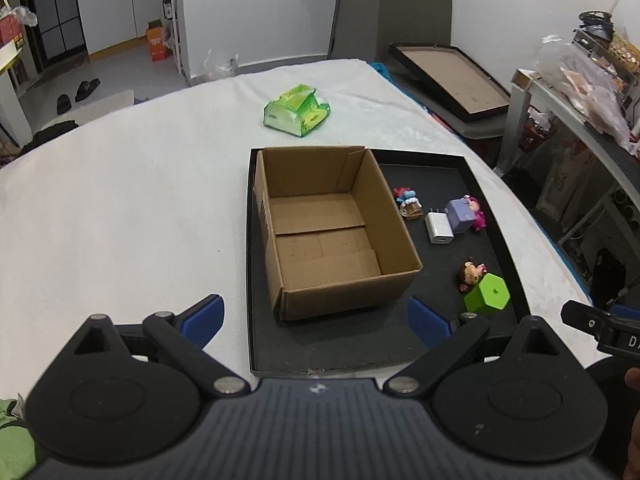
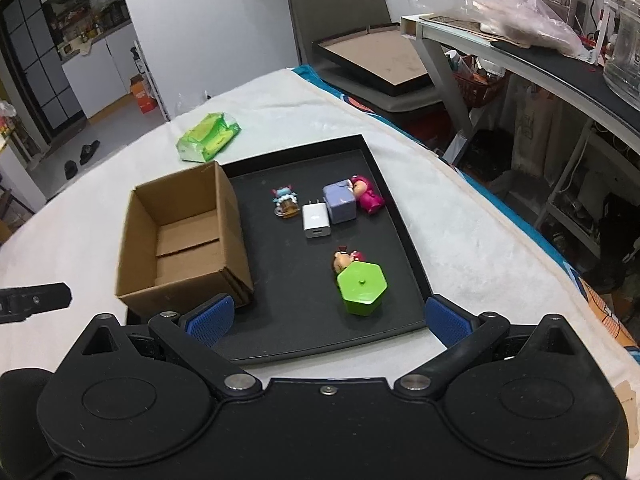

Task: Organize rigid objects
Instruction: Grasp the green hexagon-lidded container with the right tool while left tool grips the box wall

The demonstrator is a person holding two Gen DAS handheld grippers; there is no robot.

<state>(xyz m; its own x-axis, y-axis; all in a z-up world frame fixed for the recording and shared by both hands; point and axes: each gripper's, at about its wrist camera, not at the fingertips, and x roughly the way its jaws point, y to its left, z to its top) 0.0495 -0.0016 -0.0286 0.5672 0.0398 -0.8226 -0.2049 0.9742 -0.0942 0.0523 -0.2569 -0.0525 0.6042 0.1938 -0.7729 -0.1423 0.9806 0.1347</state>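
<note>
An empty cardboard box point(image 1: 328, 236) point(image 2: 180, 240) stands on the left side of a black tray point(image 1: 440, 168) point(image 2: 304, 320). Beside it on the tray lie a green hexagonal block point(image 1: 487, 294) point(image 2: 362, 286), a small brown-haired figurine point(image 1: 470, 274) point(image 2: 343, 260), a white charger point(image 1: 439, 227) point(image 2: 316, 221), a lilac cube point(image 1: 461, 214) point(image 2: 340, 202), a pink figurine point(image 1: 477, 214) point(image 2: 368, 196) and a blue-haired figurine point(image 1: 409, 202) point(image 2: 286, 201). My left gripper point(image 1: 316, 322) is open and empty before the box. My right gripper point(image 2: 328, 320) is open and empty before the green block.
A green tissue pack point(image 1: 297, 110) point(image 2: 209, 137) lies on the white cloth beyond the tray. A framed board point(image 1: 452, 80) point(image 2: 384, 56) leans past the table's right edge, next to a cluttered desk point(image 2: 540, 52).
</note>
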